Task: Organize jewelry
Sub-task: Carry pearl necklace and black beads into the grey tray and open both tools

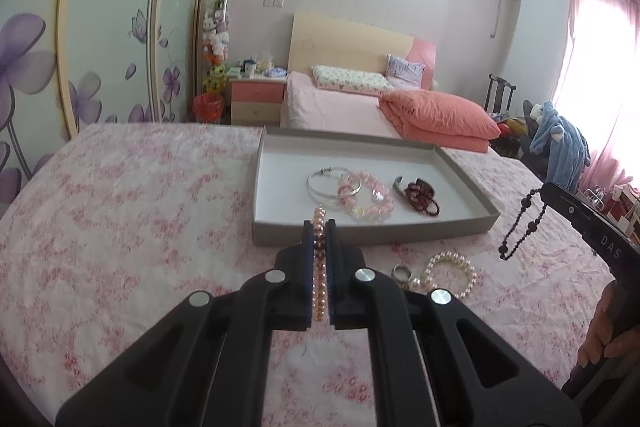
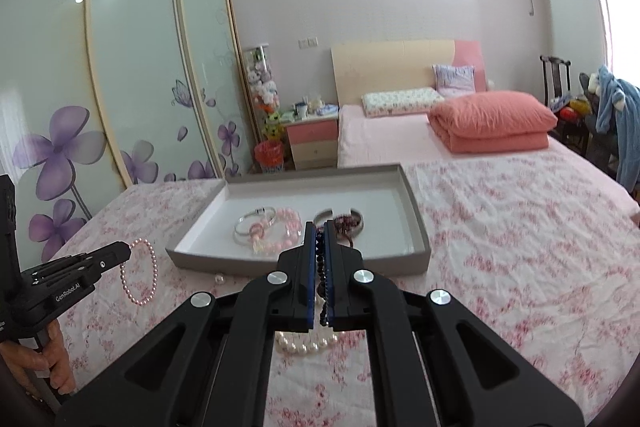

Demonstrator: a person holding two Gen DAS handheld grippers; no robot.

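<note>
The task is looking roughly half done, judging by what is lying where. The tray is sitting on the floral bedspread and is already holding 4 pieces, as far as the views show: a silver bangle overlapping a pink bead bracelet on the left, and a metal cuff touching a dark red bracelet on the right.

2 more pieces are being carried. The left gripper is pinching a pink pearl bracelet between its fingers, with the loop hanging just in front of the tray's near wall. The right gripper is pinching a dark bead strand the same way; in the left view that strand is dangling in the air to the right of the tray. Both sets of fingers are pressed nearly together on the beads, and neither piece is over the tray floor yet.

Still waiting on the bedspread, just in front of the tray, are a white pearl bracelet and a ring lying beside it. A single loose pearl also seems to be sitting by the tray's near wall in the right view, though it is too small to be sure.

So what is left, by my reckoning: setting down the 2 held pieces in the tray, then collecting the white pearls and the ring
</note>
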